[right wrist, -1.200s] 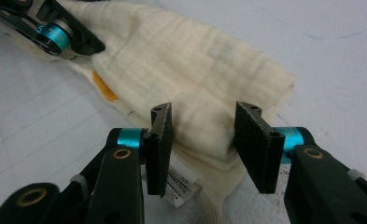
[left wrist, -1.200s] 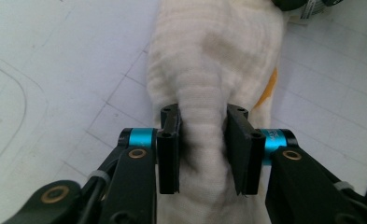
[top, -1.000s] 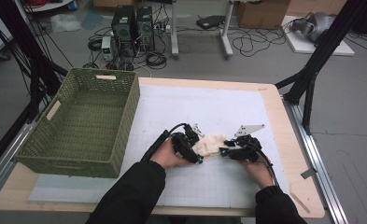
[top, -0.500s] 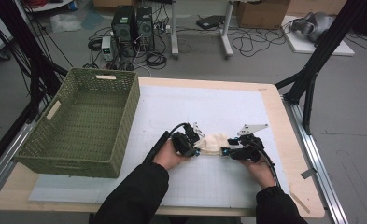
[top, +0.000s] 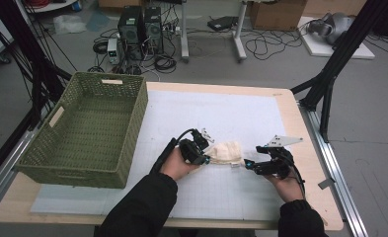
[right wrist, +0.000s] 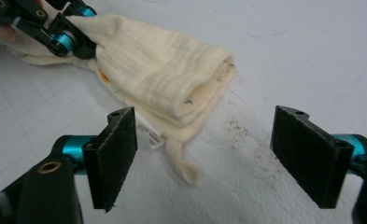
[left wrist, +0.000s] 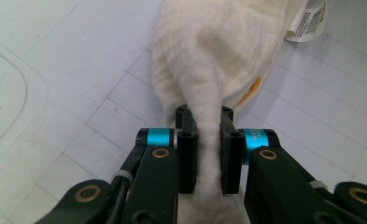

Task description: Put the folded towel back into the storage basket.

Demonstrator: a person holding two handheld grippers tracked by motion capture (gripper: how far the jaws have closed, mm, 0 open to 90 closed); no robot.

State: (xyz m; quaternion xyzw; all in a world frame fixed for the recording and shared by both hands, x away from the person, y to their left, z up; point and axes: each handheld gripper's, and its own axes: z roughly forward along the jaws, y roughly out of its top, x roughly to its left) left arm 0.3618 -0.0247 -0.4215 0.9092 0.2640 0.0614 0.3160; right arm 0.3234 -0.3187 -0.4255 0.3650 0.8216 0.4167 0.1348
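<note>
Between two tongs [top: 209, 159], one cloth [top: 226, 151]

Wide open white mat [top: 241, 116] across the far half of the worktop [top: 300, 123], nothing standing between the hands and the back edge. Over on the left the green wicker basket [top: 132, 118] walls off that side, its tall rim rising just beside the left forearm. In the middle, the cream cloth [top: 226, 152] lies bunched between the two grippers, pinched in the left gripper [left wrist: 204, 140]. The right gripper [right wrist: 204, 158] hangs with its fingers [right wrist: 118, 154] spread wide, bare mat in the gap and the cloth's folded end just ahead.
</note>
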